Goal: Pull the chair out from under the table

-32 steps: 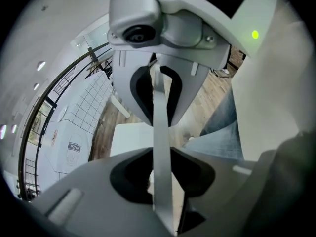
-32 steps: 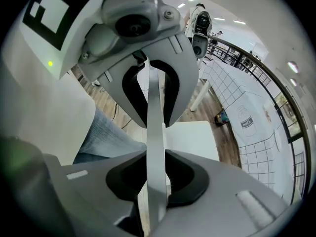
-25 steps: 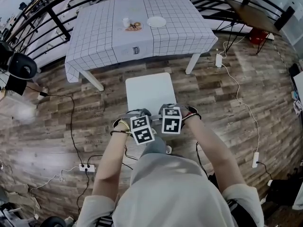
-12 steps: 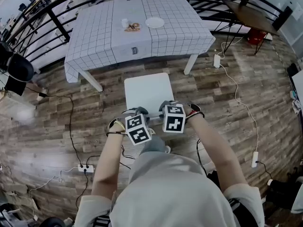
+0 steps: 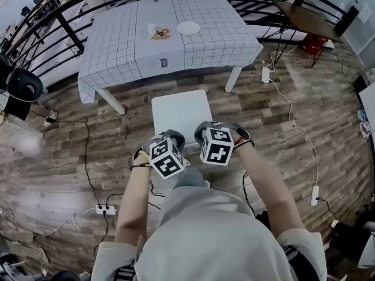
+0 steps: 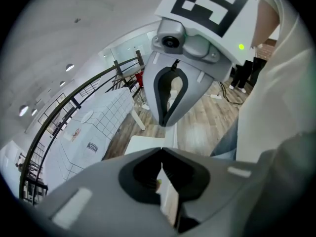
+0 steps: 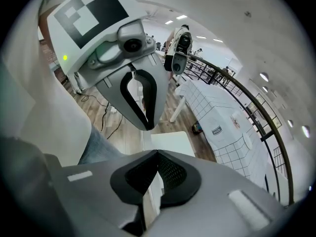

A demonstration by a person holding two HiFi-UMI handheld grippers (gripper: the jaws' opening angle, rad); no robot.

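We hold the left gripper (image 6: 161, 149) and the right gripper (image 7: 157, 150) side by side above the near end of the chair (image 5: 180, 113). Each has just closed its jaws tip to tip on nothing, and the chair's white back edge shows below them. The chair stands on the wood floor (image 5: 281, 116) between us and the table (image 5: 117, 51), its seat clear of the table's edge.
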